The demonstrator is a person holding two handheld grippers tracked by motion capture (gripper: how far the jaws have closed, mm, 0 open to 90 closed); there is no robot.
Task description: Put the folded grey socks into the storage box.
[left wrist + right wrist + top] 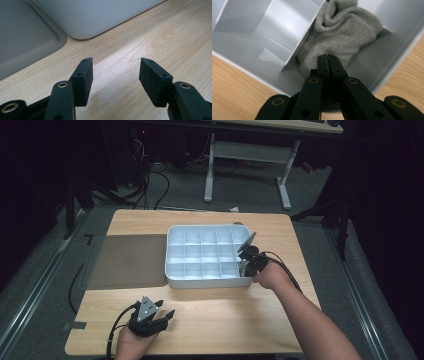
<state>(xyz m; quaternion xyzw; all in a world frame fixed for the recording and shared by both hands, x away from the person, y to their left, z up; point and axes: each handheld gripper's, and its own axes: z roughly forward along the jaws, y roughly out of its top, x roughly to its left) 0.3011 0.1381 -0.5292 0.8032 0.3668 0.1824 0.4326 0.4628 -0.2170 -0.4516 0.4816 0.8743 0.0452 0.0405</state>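
Grey sock (pixel 342 37) in the tray's (pixel 172 281) near-right corner compartment; right hand-held gripper (pixel 328 58) clenched, tips at the sock. Left hand-held gripper (pixel 116 75) released over bare tabletop (pixel 225 320) by the near edge.

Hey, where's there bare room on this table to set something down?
Bare wood runs along the near edge of the table, between the left claw and the right forearm. The flat grey lid left of the white divided tray is bare too. It's crowded at the tray's near right corner, around the right claw and grey sock.
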